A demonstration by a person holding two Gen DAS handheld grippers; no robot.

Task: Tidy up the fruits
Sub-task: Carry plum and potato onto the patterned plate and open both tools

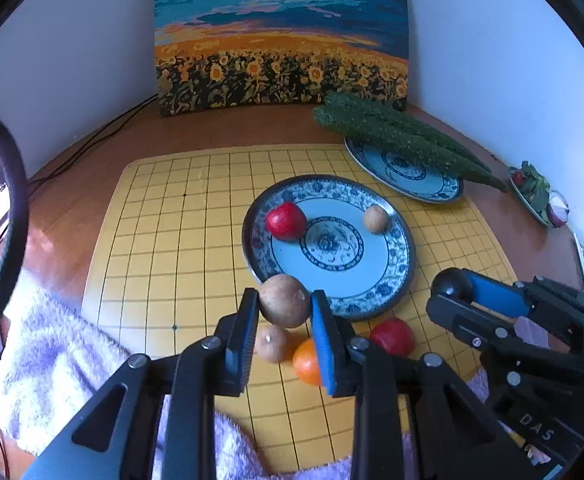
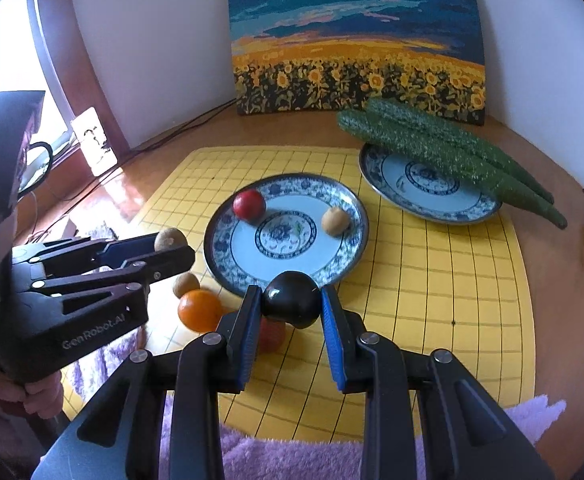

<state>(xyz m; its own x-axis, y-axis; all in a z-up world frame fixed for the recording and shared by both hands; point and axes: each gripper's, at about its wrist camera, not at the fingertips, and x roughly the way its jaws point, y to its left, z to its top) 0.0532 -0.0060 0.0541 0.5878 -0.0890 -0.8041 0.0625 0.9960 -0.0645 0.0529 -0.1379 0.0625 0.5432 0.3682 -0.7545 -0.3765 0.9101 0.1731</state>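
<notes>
My left gripper [image 1: 285, 300] is shut on a brown kiwi-like fruit [image 1: 284, 306], held just above the near rim of the blue-patterned plate [image 1: 372, 304]. A red apple [image 1: 286, 220] and another brown fruit [image 1: 377, 219] lie on that plate. Beneath my fingers, on the yellow mat, sit a second brown fruit [image 1: 273, 343], an orange [image 1: 307, 362] and a red fruit [image 1: 392, 336]. My right gripper [image 2: 291, 296] is shut on a dark plum [image 2: 292, 304] at the plate's [image 2: 220, 248] near edge. In the right wrist view the left gripper [image 2: 172, 244] shows at the left with its fruit.
A second patterned plate [image 2: 428, 196] at the back right carries long green cucumbers [image 2: 452, 152]. A sunflower painting [image 2: 356, 60] leans on the wall. A purple towel [image 1: 52, 352] lies along the mat's near edge. A small dish [image 1: 536, 196] sits far right, cables [image 1: 92, 140] at the left.
</notes>
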